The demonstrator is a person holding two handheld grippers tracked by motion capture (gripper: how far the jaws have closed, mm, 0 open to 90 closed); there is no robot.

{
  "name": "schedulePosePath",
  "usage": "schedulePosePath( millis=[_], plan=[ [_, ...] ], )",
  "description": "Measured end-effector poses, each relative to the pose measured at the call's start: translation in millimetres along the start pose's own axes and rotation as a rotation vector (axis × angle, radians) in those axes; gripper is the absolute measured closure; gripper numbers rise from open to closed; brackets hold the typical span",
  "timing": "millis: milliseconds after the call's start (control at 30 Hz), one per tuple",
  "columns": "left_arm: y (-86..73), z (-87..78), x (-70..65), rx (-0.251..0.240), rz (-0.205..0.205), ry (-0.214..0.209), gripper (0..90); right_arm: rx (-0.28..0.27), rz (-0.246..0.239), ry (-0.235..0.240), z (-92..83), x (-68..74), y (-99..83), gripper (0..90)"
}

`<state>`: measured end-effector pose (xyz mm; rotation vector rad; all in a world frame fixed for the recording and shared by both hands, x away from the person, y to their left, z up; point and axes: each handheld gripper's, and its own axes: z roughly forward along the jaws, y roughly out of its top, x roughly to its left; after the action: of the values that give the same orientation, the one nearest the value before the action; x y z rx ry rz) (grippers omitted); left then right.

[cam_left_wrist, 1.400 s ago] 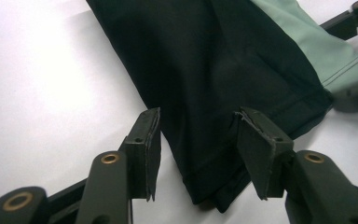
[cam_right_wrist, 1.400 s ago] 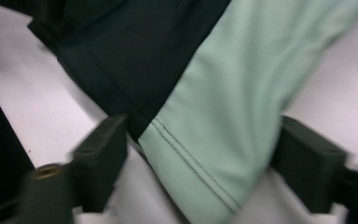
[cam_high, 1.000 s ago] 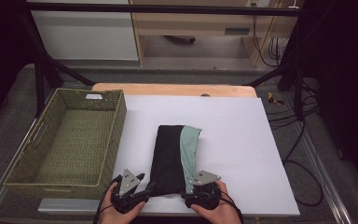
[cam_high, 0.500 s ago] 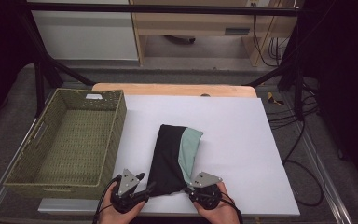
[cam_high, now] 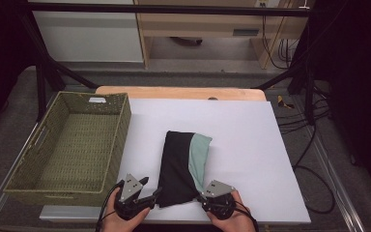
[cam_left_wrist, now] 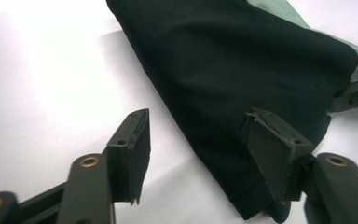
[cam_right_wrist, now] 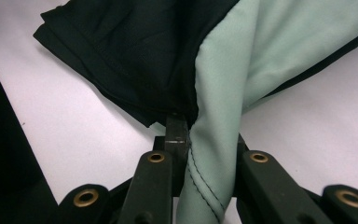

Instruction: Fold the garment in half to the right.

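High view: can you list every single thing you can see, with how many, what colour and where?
Folded garment: one, black with a mint-green panel, near the front middle of the table.
Wicker basket: one, olive green, nothing in it, on the left side of the table.
Table top: one, white, with a light wooden strip along its far edge.
Cables: several, black, on the floor to the right.
Left gripper: one, black with a grey plate, at the garment's front left corner; jaws apart and just been opening, the dark edge between them.
Right gripper: one, black with a grey plate, at the front right corner, clamped on the mint-green edge.
Hands: two, at the bottom edge, each holding a gripper.
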<state>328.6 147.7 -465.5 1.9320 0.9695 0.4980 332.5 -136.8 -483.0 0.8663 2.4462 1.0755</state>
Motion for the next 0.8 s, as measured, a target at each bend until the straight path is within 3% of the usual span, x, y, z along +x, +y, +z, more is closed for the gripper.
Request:
schedulePosePath(
  millis=[200,500,633,700,800],
  plan=[
    [2.5,1.0,-1.5,0.005,0.002,0.038,30.0,-0.009,-0.023,-0.011,1.3,1.5,-0.9,79.7],
    [7.6,4.8,-3.7,0.021,0.006,0.050,18.8,-0.006,-0.036,-0.005,1.2,0.8,-0.5,79.8],
    [20.0,7.7,-2.7,-0.007,-0.019,0.038,16.6,-0.001,-0.013,0.008,1.5,-0.7,0.1,79.8],
    [27.4,11.9,-0.4,-0.015,-0.042,0.056,15.6,-0.001,-0.016,0.005,1.6,-0.4,0.2,79.7],
    [40.3,21.3,5.4,-0.027,-0.067,0.022,14.7,0.004,-0.020,-0.001,1.6,0.9,0.7,79.7]
  ],
)
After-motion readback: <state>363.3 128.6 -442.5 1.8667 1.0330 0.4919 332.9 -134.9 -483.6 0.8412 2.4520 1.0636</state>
